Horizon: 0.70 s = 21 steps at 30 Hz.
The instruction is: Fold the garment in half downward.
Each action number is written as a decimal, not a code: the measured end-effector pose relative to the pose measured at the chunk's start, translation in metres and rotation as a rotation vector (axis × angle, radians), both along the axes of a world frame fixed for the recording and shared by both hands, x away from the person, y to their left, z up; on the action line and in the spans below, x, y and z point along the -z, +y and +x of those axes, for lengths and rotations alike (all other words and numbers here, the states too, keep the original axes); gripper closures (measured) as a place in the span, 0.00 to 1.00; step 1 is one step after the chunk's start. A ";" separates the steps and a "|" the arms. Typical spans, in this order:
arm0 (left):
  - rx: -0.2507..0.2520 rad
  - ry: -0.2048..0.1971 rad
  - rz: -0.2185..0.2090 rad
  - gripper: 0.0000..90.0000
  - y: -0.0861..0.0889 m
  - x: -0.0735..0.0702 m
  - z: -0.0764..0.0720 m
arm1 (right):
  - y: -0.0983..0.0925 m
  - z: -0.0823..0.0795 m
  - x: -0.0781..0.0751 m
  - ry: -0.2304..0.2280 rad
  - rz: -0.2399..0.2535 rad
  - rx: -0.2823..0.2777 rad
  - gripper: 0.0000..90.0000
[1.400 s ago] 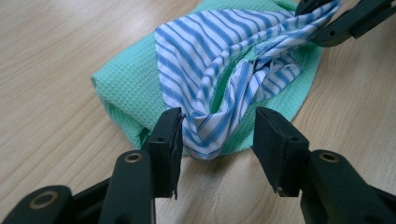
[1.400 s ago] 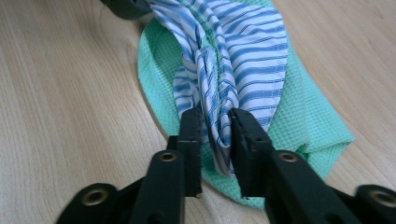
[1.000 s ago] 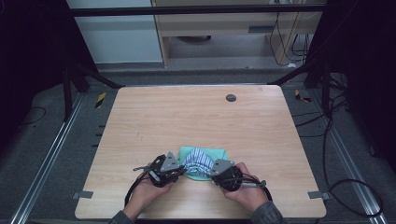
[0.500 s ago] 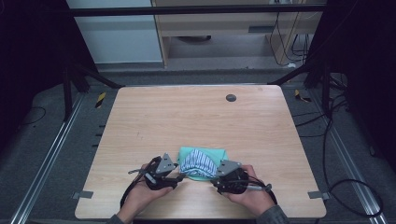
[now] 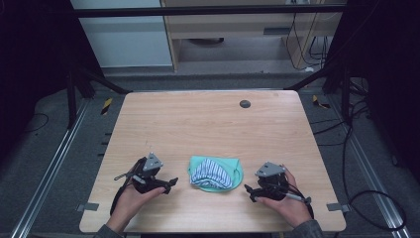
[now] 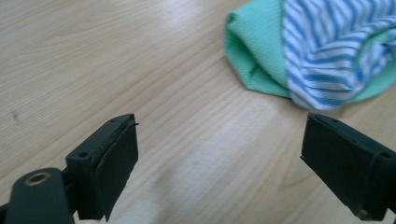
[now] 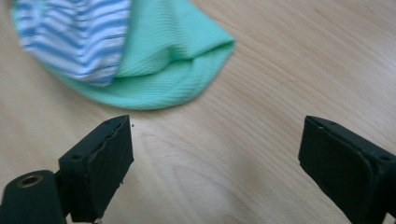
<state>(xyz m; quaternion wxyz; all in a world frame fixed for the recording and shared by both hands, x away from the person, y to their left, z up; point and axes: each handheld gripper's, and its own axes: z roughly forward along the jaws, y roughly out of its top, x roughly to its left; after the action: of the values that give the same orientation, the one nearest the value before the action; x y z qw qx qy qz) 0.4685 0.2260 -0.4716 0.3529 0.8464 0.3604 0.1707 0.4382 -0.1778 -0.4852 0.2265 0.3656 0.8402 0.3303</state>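
Observation:
A folded green cloth (image 5: 216,172) with a blue-and-white striped part (image 5: 210,173) on top lies near the table's front edge. In the left gripper view the green cloth (image 6: 254,51) and its stripes (image 6: 327,51) sit at the upper right, beyond the jaws. The right gripper view has the green cloth (image 7: 168,60) and stripes (image 7: 79,37) at the upper left. My left gripper (image 5: 170,183) rests left of the cloth, open and empty. My right gripper (image 5: 249,192) rests right of it, also open and empty. Neither touches the cloth.
The wooden table (image 5: 208,124) has a small dark round hole (image 5: 244,103) near its far edge. Metal frame rails (image 5: 49,168) run along both sides, and cables (image 5: 361,148) lie on the floor at the right.
Both grippers have let go of the cloth and moved outward, the left one leftward and the right one rightward. The cloth lies flat between them.

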 end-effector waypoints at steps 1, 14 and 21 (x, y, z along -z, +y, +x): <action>0.000 0.000 0.000 0.10 0.000 0.000 0.000 | 0.000 0.000 0.000 0.000 0.000 0.000 0.10; -0.138 0.022 -0.025 0.08 0.017 0.025 0.031 | -0.027 0.039 0.025 0.051 0.086 0.291 0.06; -0.150 0.007 -0.007 0.04 0.014 0.037 0.035 | -0.025 0.048 0.027 0.065 0.122 0.373 0.02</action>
<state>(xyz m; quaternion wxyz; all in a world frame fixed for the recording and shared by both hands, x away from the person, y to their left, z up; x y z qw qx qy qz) 0.5040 0.2402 -0.5083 0.3411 0.8164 0.4245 0.1924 0.4861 -0.2032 -0.5125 0.2339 0.5383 0.7432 0.3212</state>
